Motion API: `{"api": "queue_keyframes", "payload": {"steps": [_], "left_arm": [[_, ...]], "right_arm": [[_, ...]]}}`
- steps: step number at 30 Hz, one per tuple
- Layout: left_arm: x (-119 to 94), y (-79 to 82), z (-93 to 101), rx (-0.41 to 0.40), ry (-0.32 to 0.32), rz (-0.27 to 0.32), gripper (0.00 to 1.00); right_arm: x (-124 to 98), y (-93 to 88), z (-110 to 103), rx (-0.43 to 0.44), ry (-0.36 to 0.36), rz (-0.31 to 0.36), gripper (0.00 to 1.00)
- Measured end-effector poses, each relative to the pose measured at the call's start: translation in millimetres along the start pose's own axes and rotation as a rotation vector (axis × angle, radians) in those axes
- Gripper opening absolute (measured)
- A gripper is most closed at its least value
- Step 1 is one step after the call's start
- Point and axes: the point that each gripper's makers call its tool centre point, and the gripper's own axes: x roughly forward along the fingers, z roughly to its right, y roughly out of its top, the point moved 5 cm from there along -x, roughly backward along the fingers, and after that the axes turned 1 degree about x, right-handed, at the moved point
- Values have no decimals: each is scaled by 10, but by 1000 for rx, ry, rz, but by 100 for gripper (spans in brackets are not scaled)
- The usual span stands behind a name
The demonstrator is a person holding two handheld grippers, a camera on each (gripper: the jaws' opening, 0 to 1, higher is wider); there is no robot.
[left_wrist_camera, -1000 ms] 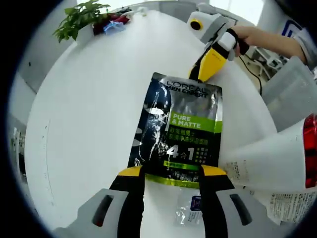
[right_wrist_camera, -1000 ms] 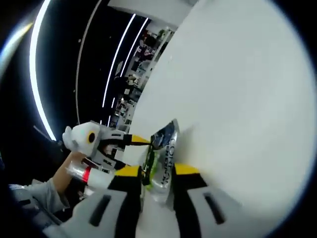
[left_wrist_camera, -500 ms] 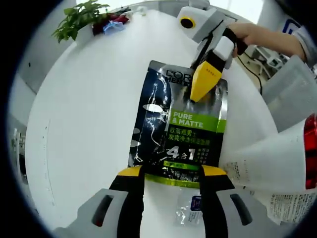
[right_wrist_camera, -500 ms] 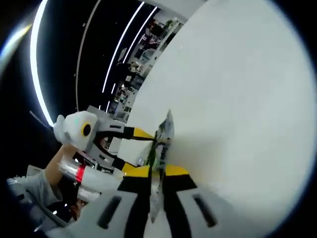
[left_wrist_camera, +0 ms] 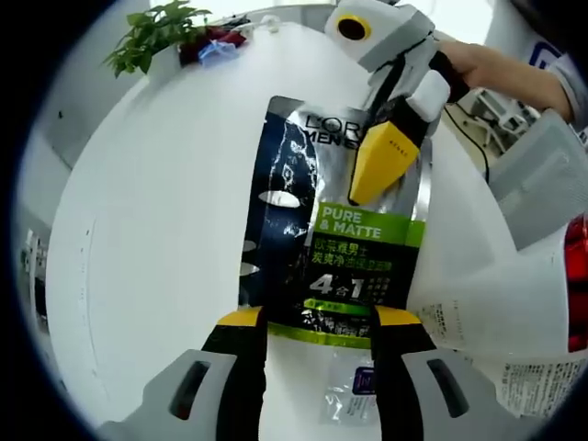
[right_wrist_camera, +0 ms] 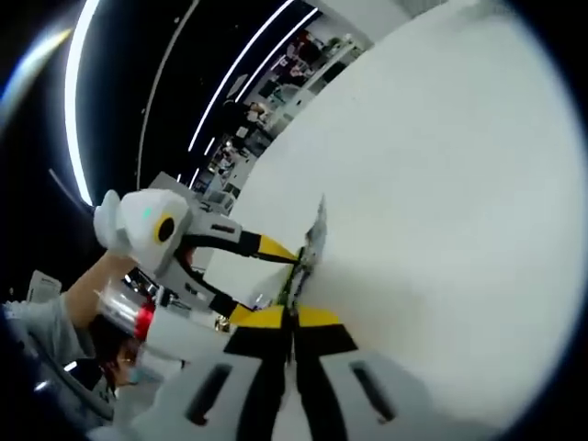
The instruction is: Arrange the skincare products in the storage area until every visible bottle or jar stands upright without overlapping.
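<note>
Sachet: flat foil pack, dark and silver with a green "PURE & MATTE" band, held up off the white tabletop, face toward the left gripper view. Pinched at both ends. Bottom edge sits between the yellow tips of the left hand-held gripper; jaws look spread to about the pack's width, one tip at each lower corner, so clamped or merely bracketing cannot be told. Top part gripped by the right hand-held gripper, coming in from the upper right of the left gripper view, one yellow jaw lying across the printed face over the brand lettering. Person's hand on that gripper's handle, sleeve beyond.

In the right gripper view, same sachet seen edge-on as a thin sliver, running up from the right hand-held gripper, whose two yellow-tipped jaws are pressed together on it with no gap visible. Left hand-held gripper enters from the left of that view, yellow tips meeting the sachet's far end; white body with a yellow ring behind it.

White bottle with a red cap lying on its side at the right of the left gripper view, small print on the label. Small clear packet on the tabletop below the sachet, between the jaws. Potted green plant at the far edge of the tabletop.
</note>
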Motion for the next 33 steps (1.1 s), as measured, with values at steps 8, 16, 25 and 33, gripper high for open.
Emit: {"api": "queue_keyframes", "payload": {"steps": [8,16,25,33], "left_arm": [[-40,6,100,-16,16,11,42],[-84,-7,188,-46,50,67,40],[-201,1,121,28,110,58,41],[-422,-80,51,30,188,57,37]], "right_arm": [[37,45,-145,-86,-11,4,1],[34,26,-154,-99,-42,9,1],[58,66,-249,-118,-36,-4,1],[57,137,-420,-236,-34,-21,1]]}}
